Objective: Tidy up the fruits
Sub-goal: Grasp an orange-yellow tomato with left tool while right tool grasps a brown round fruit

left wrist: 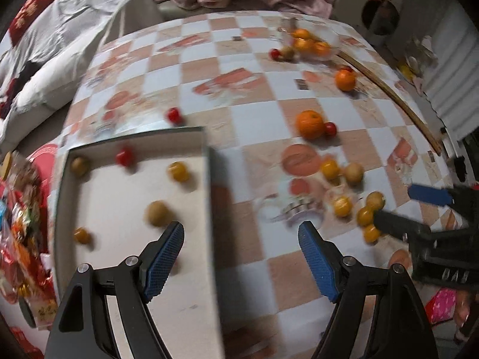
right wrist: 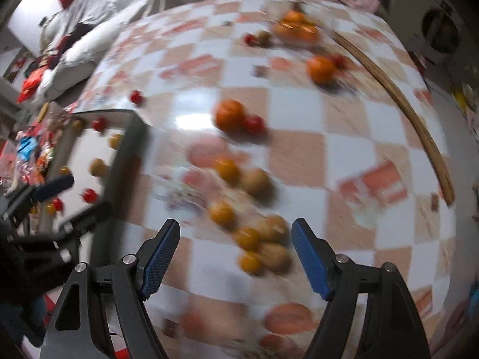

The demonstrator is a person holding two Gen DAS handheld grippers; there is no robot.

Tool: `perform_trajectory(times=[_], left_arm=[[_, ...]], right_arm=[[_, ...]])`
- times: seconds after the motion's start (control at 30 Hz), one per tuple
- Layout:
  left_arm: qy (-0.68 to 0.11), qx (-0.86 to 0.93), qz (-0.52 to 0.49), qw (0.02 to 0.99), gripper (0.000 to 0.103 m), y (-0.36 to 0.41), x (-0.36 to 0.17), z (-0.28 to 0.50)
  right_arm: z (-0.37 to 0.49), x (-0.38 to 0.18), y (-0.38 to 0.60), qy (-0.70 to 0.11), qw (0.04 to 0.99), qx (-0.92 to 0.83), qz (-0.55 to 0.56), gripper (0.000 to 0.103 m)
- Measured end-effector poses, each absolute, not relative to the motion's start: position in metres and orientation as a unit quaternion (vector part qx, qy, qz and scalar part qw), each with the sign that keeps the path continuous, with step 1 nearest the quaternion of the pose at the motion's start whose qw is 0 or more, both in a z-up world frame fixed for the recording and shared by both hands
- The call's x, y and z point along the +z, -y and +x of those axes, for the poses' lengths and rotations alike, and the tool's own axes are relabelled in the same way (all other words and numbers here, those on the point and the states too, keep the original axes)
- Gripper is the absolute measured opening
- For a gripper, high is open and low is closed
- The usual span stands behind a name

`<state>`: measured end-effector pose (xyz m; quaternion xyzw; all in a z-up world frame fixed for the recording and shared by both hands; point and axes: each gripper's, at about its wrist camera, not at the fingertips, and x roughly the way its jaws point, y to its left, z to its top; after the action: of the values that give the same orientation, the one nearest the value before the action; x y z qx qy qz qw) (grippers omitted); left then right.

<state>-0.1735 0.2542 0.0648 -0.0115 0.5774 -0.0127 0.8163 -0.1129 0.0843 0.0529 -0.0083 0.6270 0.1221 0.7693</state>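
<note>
Over the checkered tablecloth (left wrist: 254, 125), both grippers are seen pointing steeply down, and motion blur is noted. The left gripper (left wrist: 241, 234) is held wide apart with nothing between its blue pads, straddling the right wall of the shallow white box (left wrist: 206, 179). Small yellow, brown and red fruits (left wrist: 157, 212) are scattered inside that box. The right gripper (right wrist: 236, 232) is likewise spread wide and empty, poised above a cluster of yellow and brown fruits (right wrist: 263, 239) on the cloth. Further back, an orange (right wrist: 230, 115) is spotted touching a red fruit (right wrist: 254, 124), with more oranges (left wrist: 302, 40) piled near the far edge.
</note>
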Motion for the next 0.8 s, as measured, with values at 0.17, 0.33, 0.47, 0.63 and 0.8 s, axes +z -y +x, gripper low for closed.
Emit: perform_trajectory(times=[0.17,0.33,0.47,0.63,0.8], left_arm=[[-0.586,-0.027,-0.014,0.810,0.079,-0.227,0.050,-0.150],[-0.588,-0.039,-0.007,0.808,0.079,-0.205,0.039,-0.132],[-0.592,-0.045,0.001,0.804,0.079,-0.193,0.030,-0.120],[-0.598,-0.043,0.005,0.800,0.079,-0.187,0.022,-0.112],[-0.603,-0.039,0.007,0.797,0.079,-0.184,0.014,-0.106]], right_arm=[[-0.127,0.043,-0.051,-0.636,0.765,0.100,-0.006,0.080],[-0.138,0.033,-0.032,-0.645,0.759,0.095,-0.007,0.080],[-0.146,0.025,-0.022,-0.648,0.755,0.100,-0.011,0.078],[-0.150,0.016,-0.025,-0.653,0.749,0.115,-0.021,0.064],[-0.149,0.012,-0.033,-0.640,0.756,0.131,-0.044,0.062]])
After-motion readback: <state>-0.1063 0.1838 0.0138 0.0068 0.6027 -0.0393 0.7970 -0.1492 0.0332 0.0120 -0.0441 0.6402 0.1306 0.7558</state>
